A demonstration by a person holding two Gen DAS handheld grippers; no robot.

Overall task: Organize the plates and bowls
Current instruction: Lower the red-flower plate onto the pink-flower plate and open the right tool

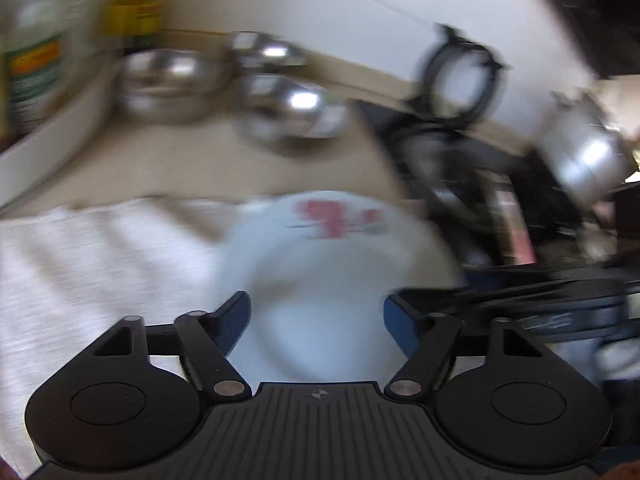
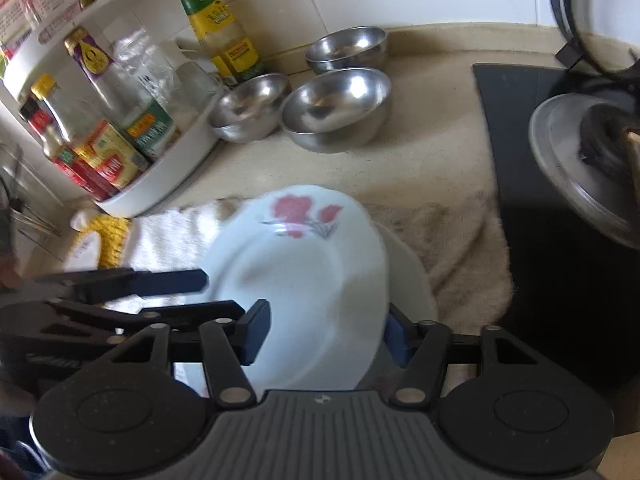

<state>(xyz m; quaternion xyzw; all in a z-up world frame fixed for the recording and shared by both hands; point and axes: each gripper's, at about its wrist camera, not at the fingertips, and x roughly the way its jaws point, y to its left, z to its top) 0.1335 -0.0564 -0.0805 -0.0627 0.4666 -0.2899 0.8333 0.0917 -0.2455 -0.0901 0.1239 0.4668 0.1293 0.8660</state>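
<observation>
Plate (image 2: 304,280) (red flower print) sat tilted over the towel (image 2: 440,248), below the steel bowls (image 2: 336,108); left gripper (image 2: 192,292) pinched its rim for lifting, right gripper (image 2: 324,332) spread, straddling it.

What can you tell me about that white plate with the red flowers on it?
The white plate looks like glazed ceramic, round with a raised, gently wavy rim and a red flower print with green stems near its far edge. It sits tilted, overlapping another white dish beneath it, over a pale towel on the counter. The left gripper reaches its left rim; the right gripper straddles its near edge, open. Blur hides finer detail.
</observation>
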